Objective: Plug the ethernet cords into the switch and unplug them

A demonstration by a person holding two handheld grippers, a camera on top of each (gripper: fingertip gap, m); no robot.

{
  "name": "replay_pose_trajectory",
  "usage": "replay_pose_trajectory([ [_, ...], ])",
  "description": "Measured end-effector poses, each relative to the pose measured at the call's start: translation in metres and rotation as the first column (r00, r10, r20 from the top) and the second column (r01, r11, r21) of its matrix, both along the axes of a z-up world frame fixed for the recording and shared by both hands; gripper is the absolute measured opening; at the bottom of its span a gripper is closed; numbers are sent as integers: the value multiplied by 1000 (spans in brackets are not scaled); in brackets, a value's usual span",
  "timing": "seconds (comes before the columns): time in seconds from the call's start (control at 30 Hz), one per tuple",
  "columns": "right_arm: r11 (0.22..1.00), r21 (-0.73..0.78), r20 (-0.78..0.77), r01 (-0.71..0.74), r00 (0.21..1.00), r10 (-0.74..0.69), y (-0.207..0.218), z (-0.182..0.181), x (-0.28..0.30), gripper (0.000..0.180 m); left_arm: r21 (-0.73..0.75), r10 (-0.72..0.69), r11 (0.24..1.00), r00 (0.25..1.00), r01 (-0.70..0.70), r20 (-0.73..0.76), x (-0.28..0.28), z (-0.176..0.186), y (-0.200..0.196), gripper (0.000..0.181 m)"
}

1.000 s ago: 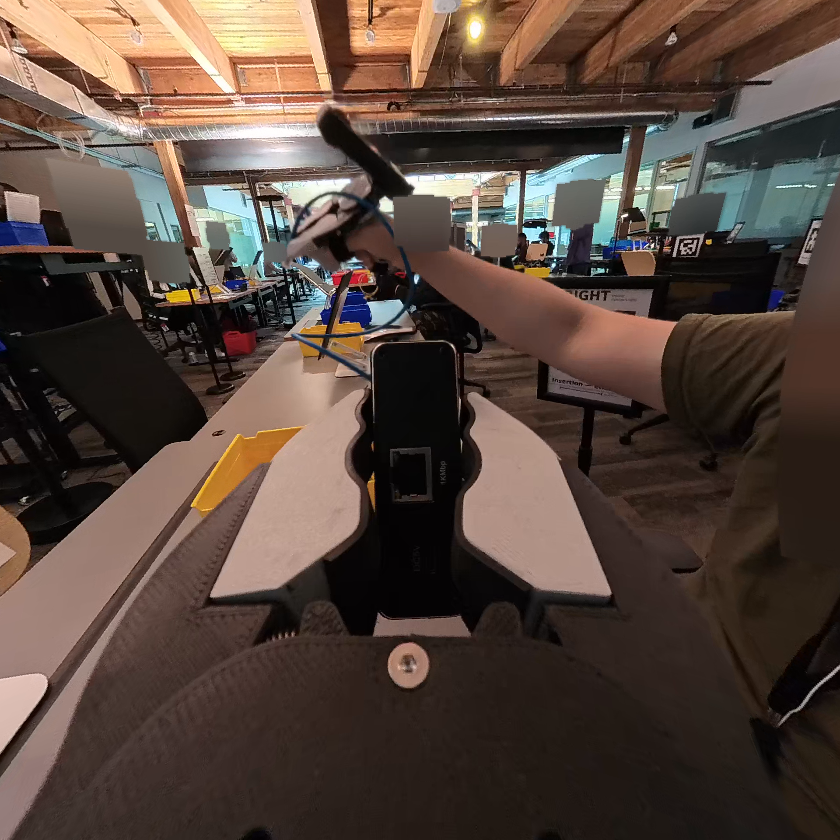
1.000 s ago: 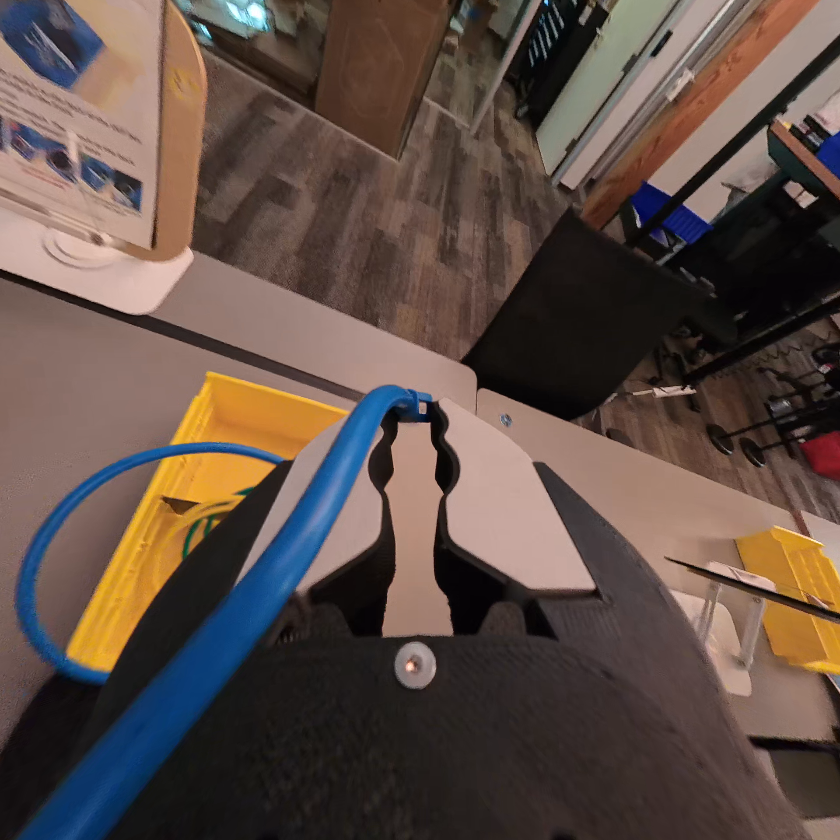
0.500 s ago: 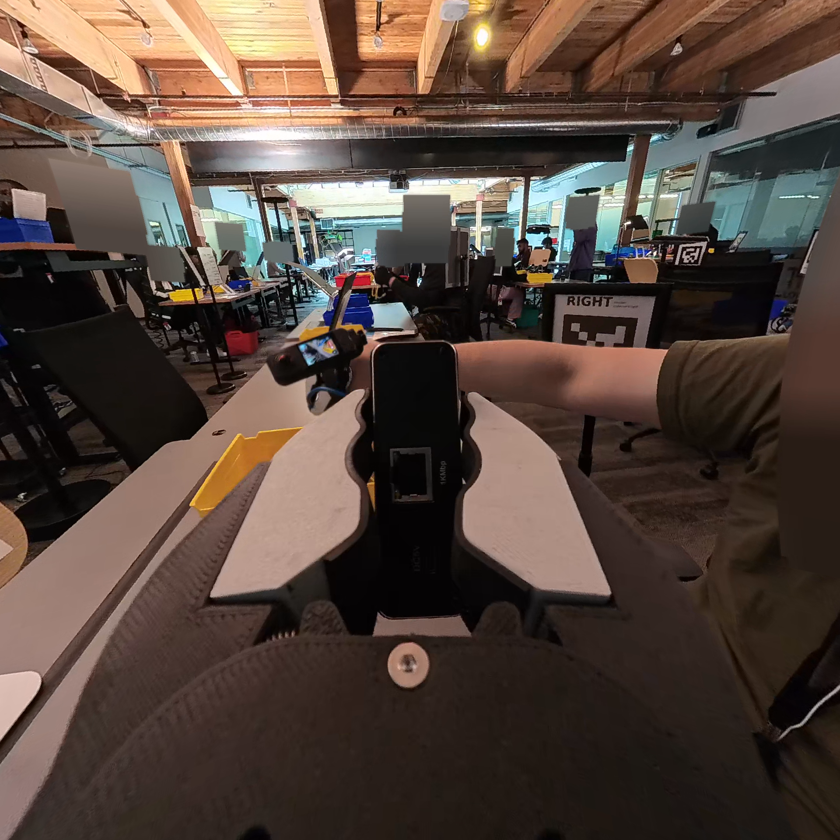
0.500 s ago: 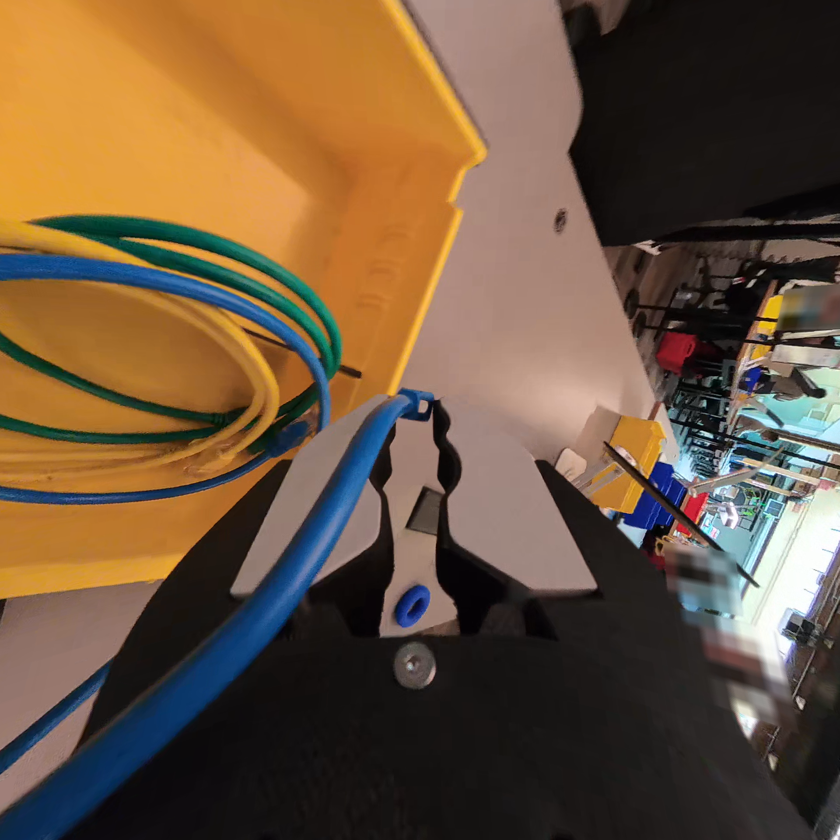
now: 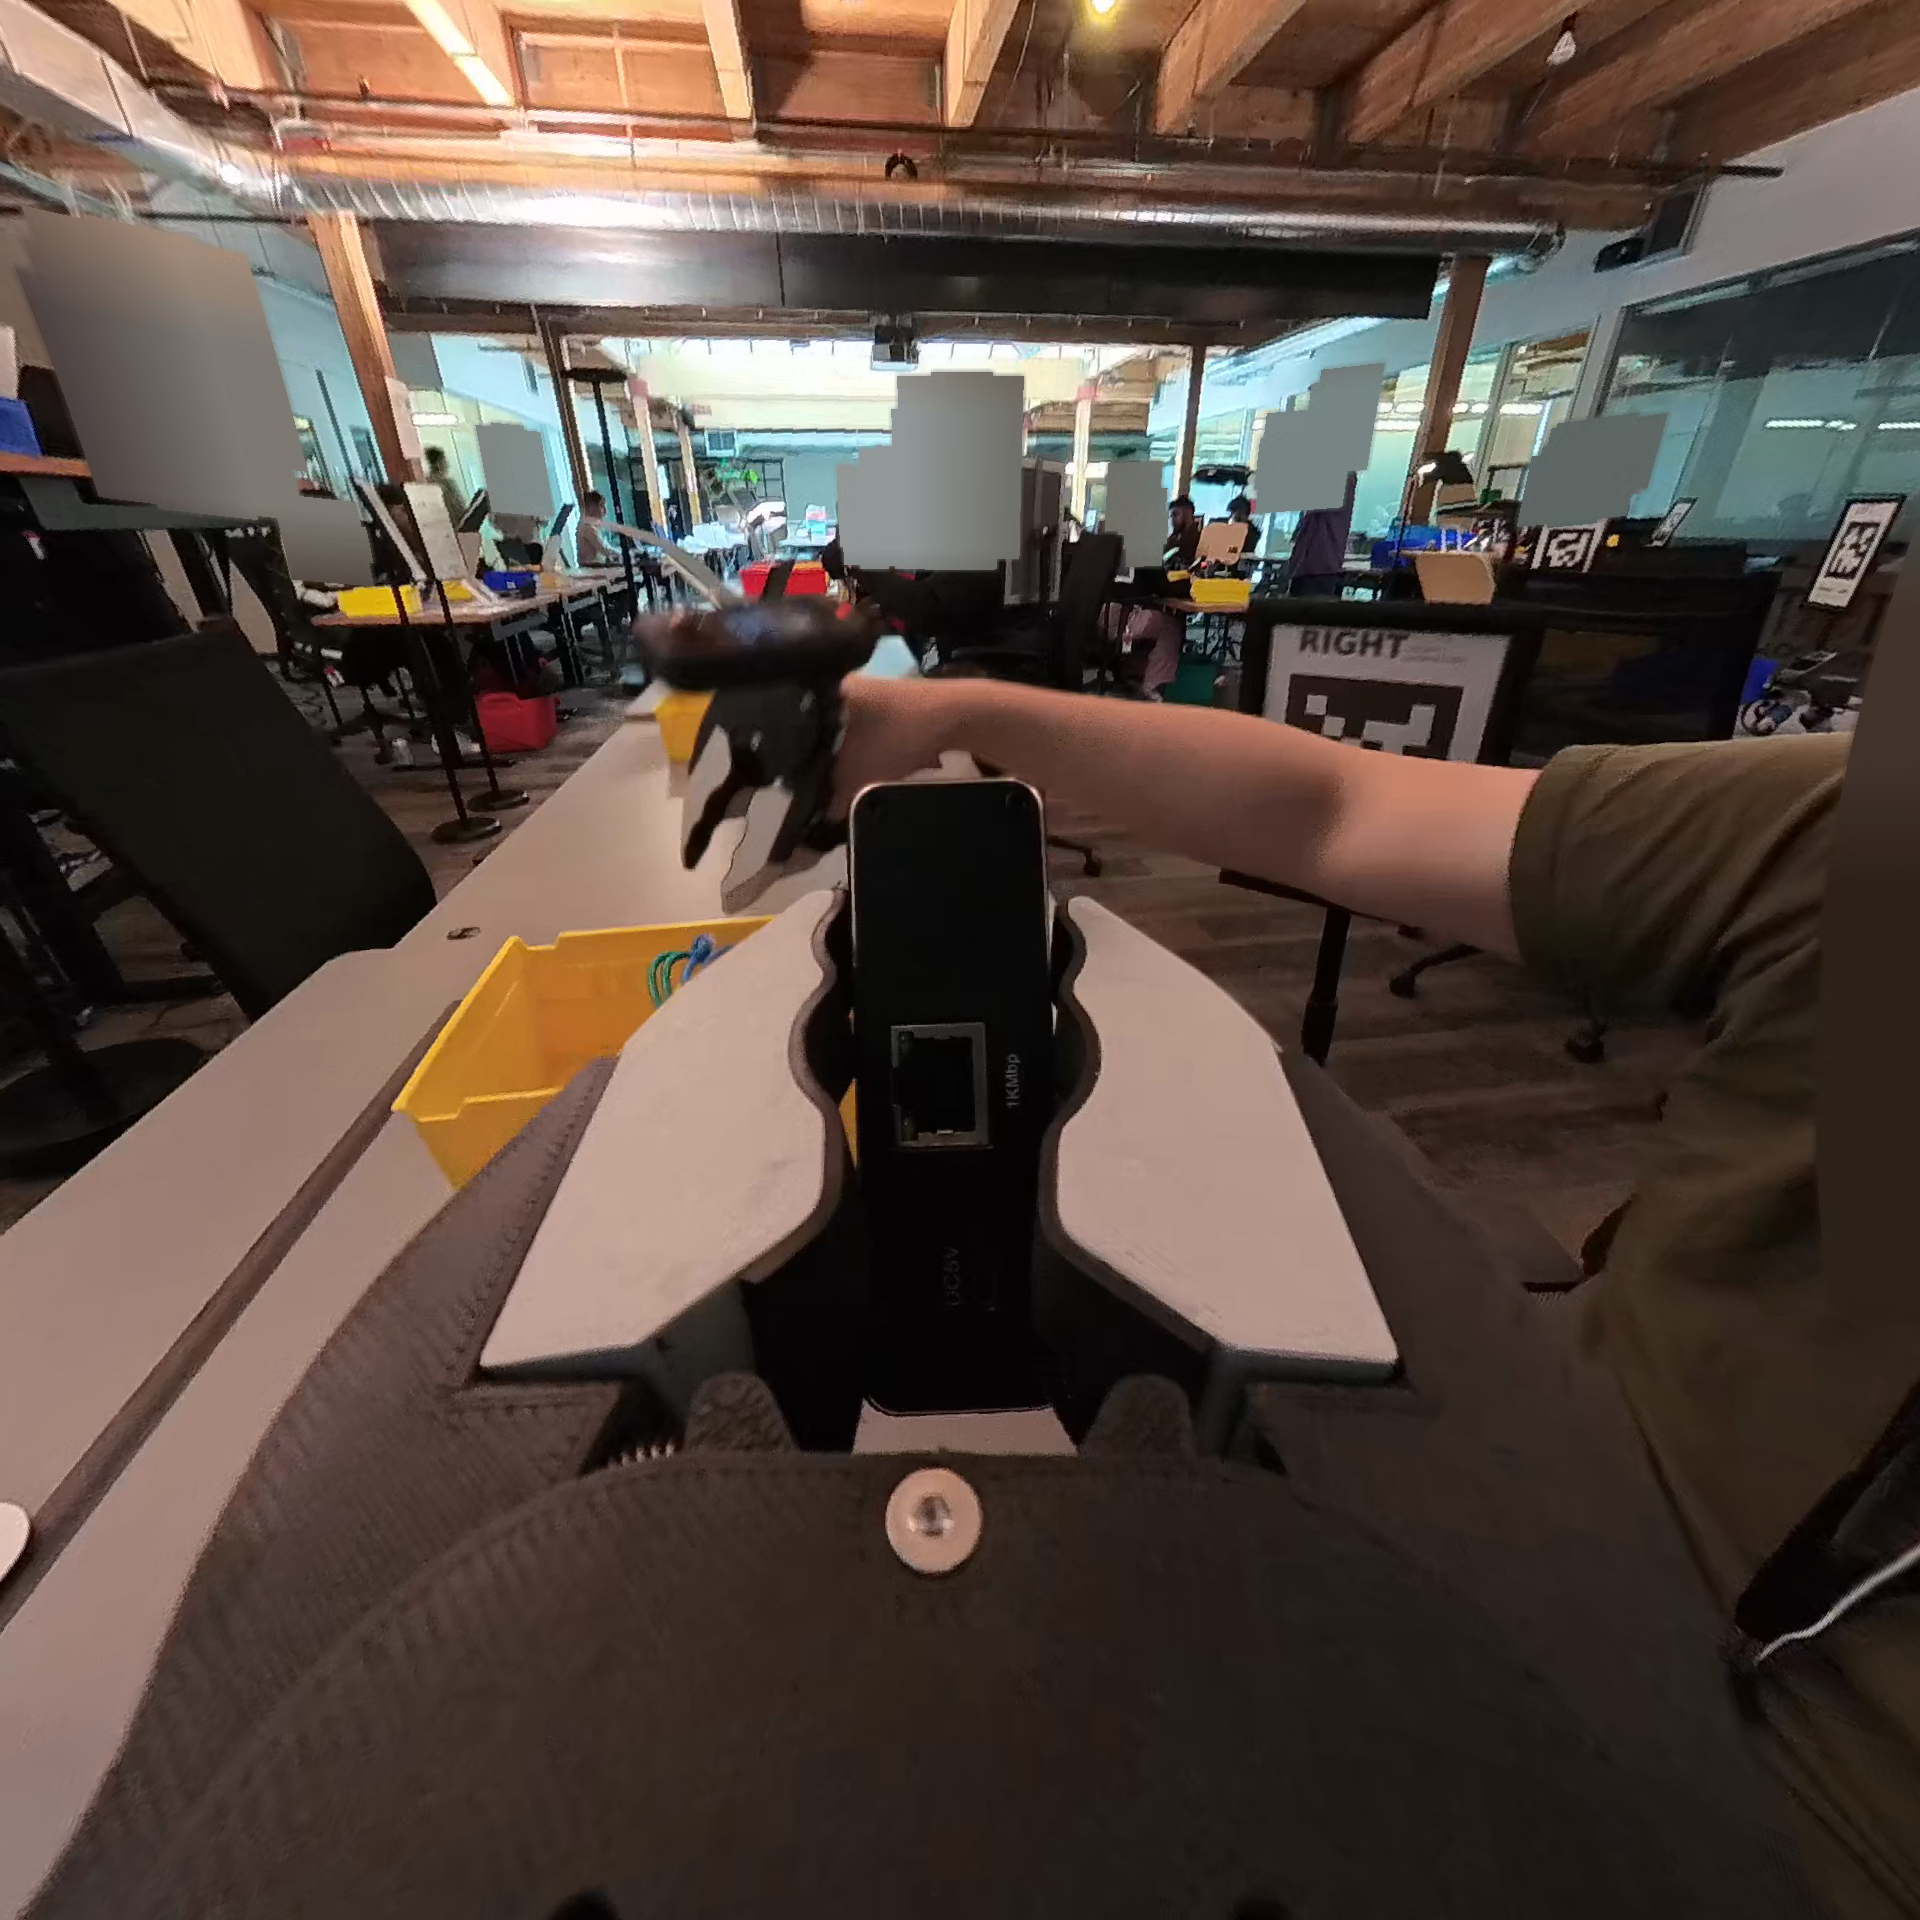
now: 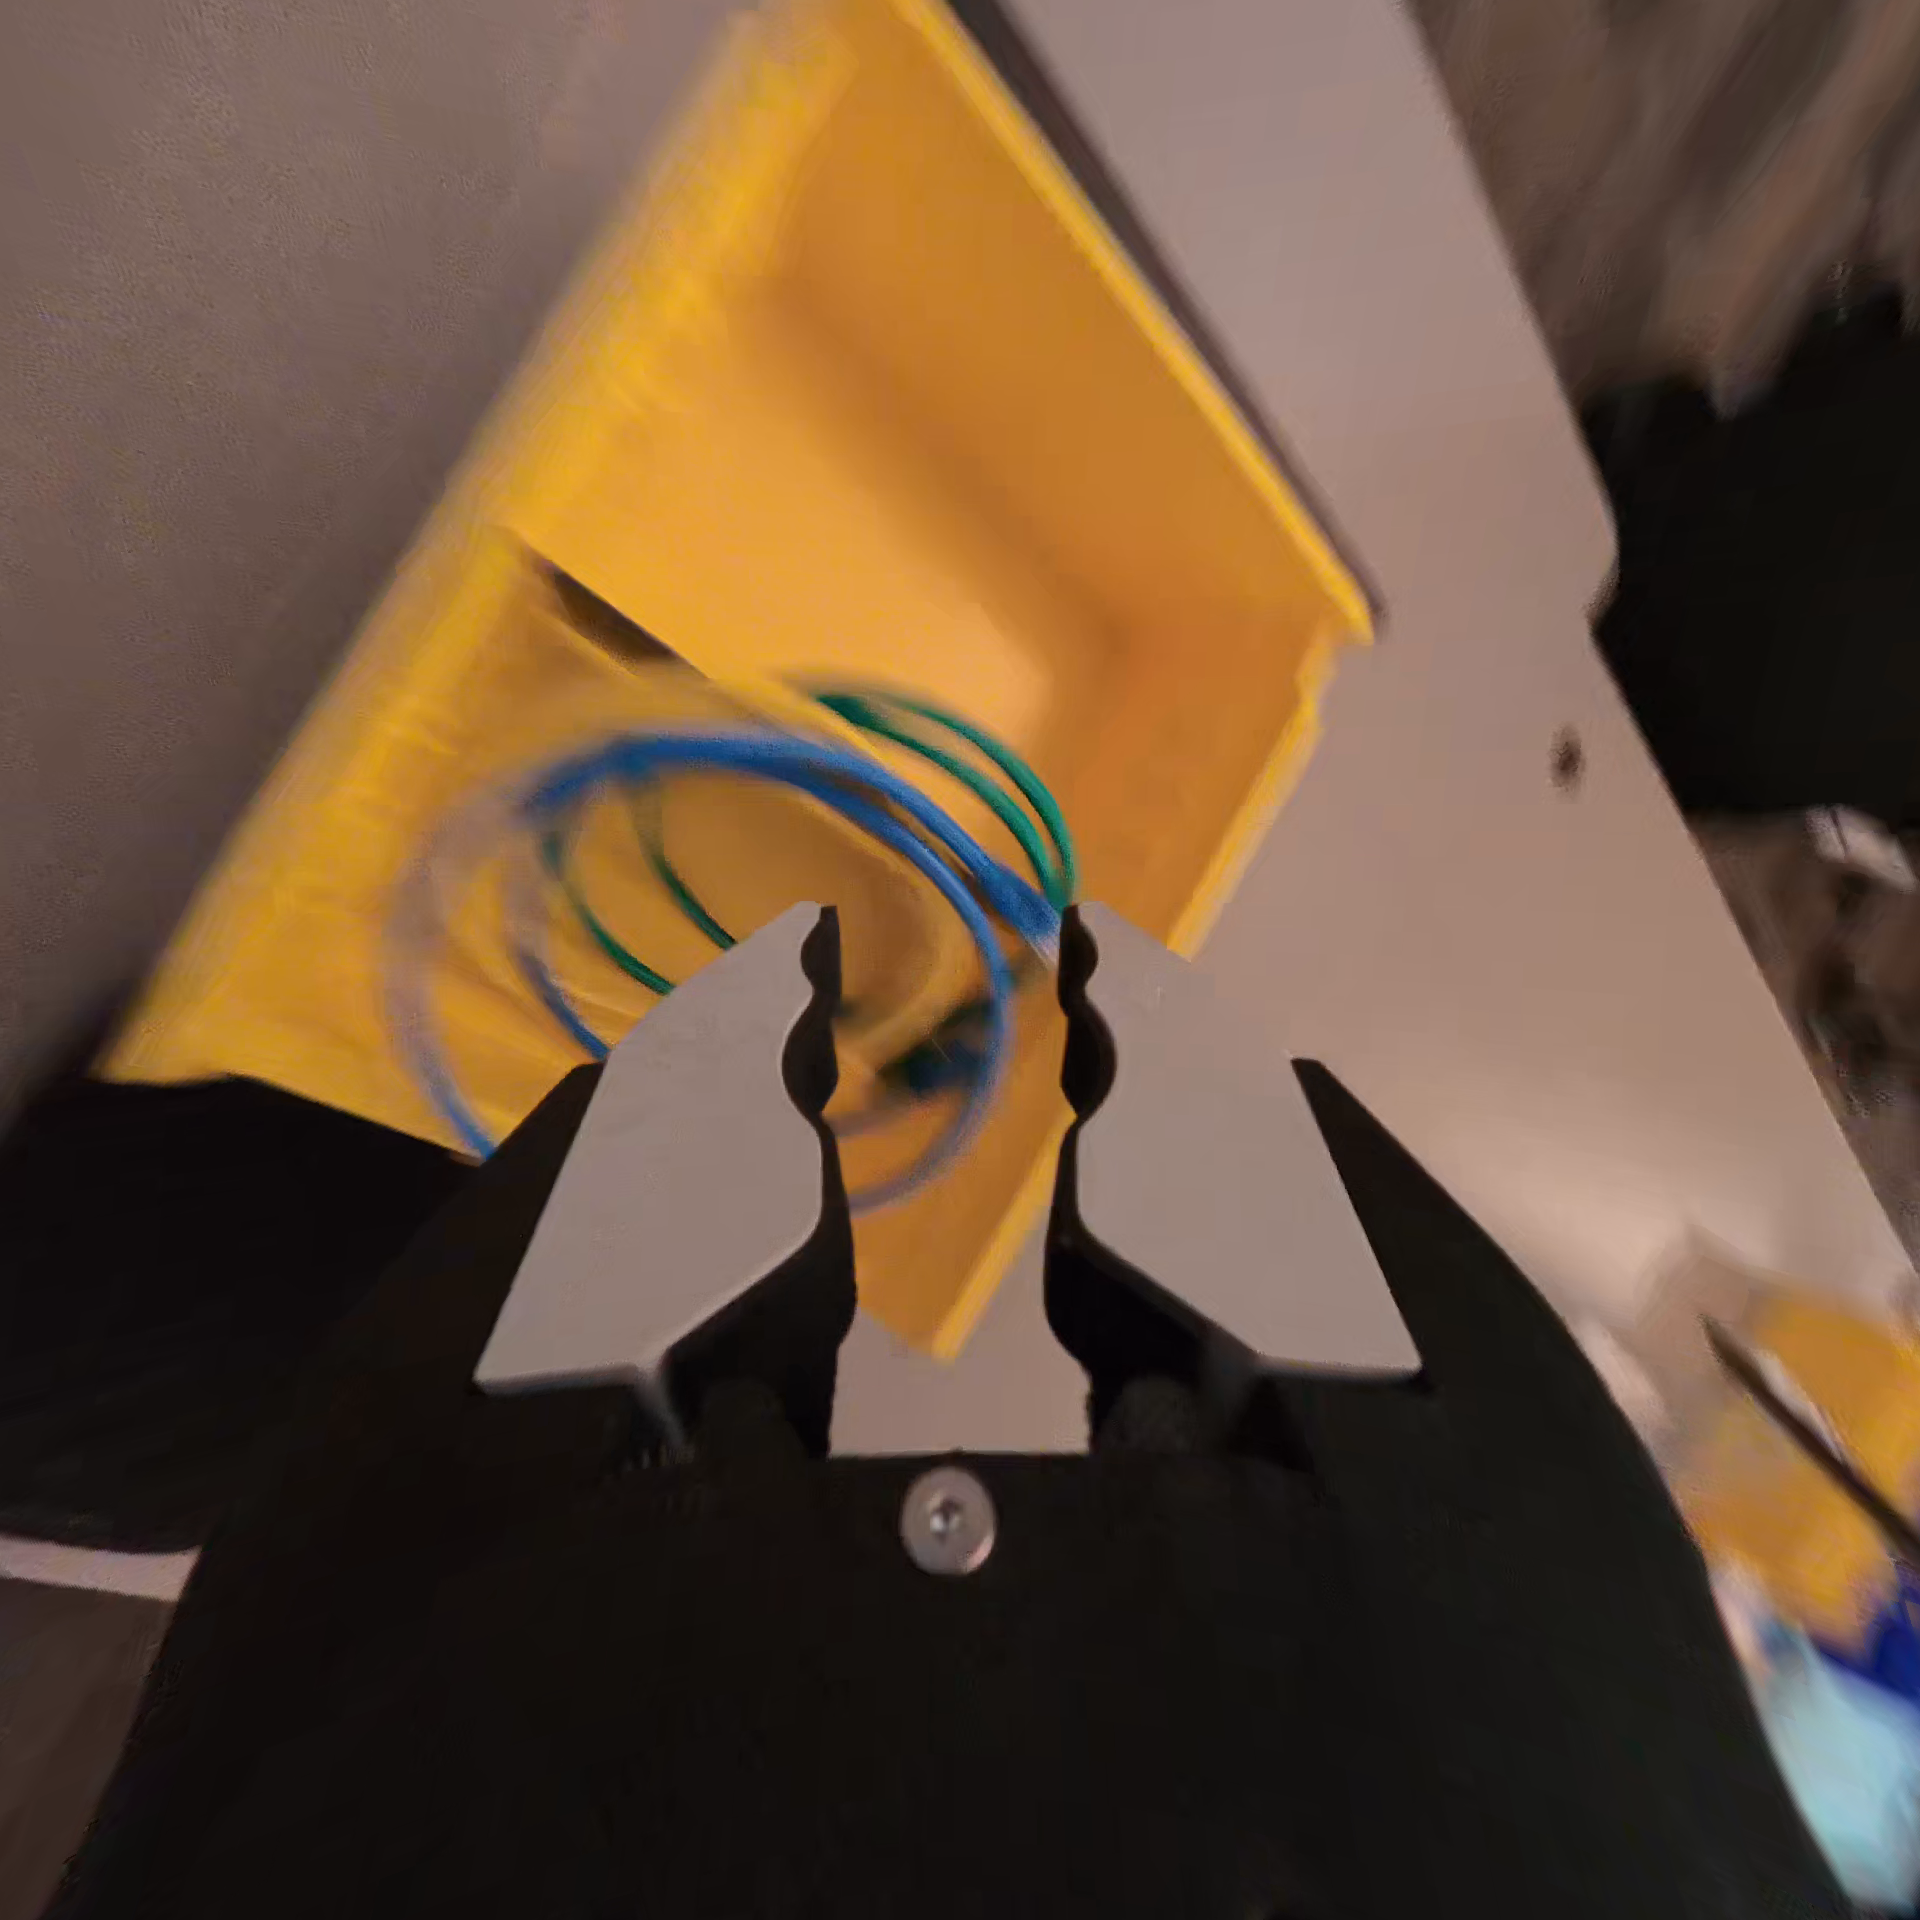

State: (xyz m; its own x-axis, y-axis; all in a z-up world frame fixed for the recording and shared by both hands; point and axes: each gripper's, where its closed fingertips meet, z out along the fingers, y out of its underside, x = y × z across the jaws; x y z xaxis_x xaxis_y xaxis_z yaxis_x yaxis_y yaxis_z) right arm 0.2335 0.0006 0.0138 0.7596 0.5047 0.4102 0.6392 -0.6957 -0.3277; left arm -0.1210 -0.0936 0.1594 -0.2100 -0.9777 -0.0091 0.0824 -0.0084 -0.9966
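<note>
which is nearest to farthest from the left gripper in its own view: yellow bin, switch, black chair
1. switch, clamped between the left gripper's fingers.
2. yellow bin, just ahead and left on the table.
3. black chair, farther left, beyond the table edge.

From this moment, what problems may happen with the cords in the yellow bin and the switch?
1. The blue cord and green cord lie coiled together in the yellow bin, so pulling one may drag the other out.
2. The right hand-held gripper is open and blurred from motion, so it may miss a cord end.
3. The left hand-held gripper holds the switch by its sides only, so pushing a plug into its port may make it slip.
</note>
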Motion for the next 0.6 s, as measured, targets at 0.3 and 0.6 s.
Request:
replay_pose_trajectory([
  [0.3, 639, 391, -347, -662, 537, 769, -95, 107, -295, 43, 4, 11, 1000, 989, -11, -145, 40, -42, 4, 35],
  [0.6, 681, 268, -362, -681, 584, 727, -86, 82, -312, 33, 43, 0, 999, 987, 8, -163, 49, -47, -5, 35],
])
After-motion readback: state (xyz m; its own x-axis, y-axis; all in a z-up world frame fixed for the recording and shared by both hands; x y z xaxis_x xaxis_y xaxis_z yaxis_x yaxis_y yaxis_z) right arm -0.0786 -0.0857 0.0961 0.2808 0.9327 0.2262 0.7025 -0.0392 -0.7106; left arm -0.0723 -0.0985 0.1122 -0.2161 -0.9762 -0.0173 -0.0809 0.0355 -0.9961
